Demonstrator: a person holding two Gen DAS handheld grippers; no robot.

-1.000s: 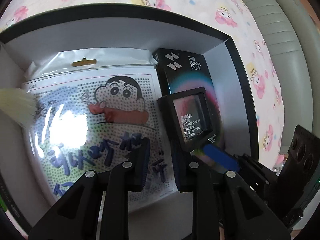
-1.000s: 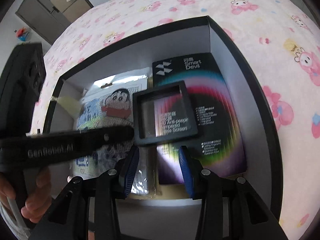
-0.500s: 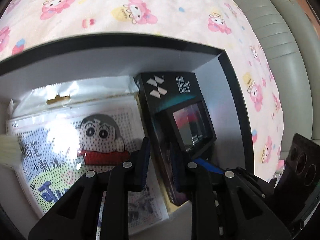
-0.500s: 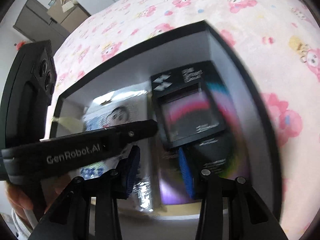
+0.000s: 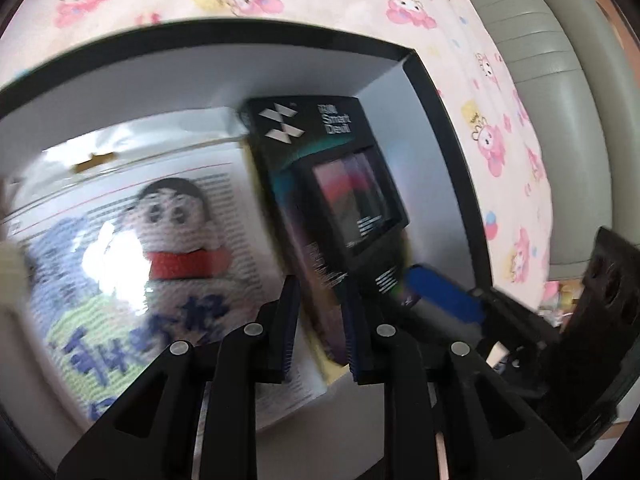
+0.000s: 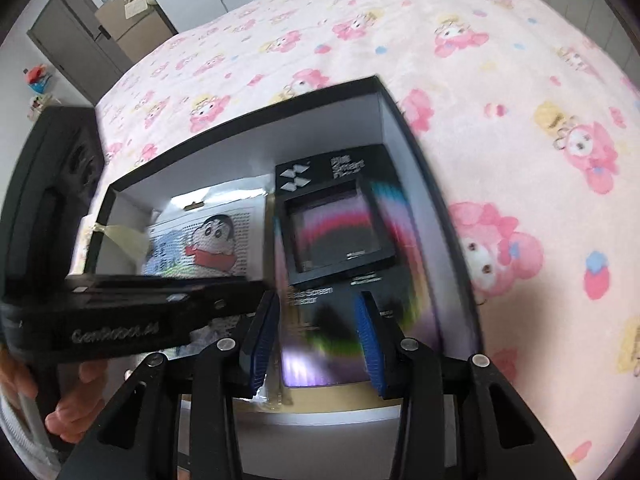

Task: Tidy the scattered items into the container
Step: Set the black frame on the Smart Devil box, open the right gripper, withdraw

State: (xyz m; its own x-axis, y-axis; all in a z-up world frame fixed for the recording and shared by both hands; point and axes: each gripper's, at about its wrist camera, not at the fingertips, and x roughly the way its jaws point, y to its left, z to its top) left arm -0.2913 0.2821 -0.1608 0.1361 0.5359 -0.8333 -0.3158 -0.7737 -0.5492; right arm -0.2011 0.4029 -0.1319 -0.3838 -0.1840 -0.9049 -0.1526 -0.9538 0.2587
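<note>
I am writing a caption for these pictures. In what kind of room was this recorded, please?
Most likely a bedroom at home. The black box sits on a pink cartoon-print bedsheet that looks spread over a bed, with a padded headboard at its edge and a grey door and cartons behind.

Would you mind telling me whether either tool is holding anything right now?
Neither: left tool and right tool both hover with nothing gripped above the box.
</note>
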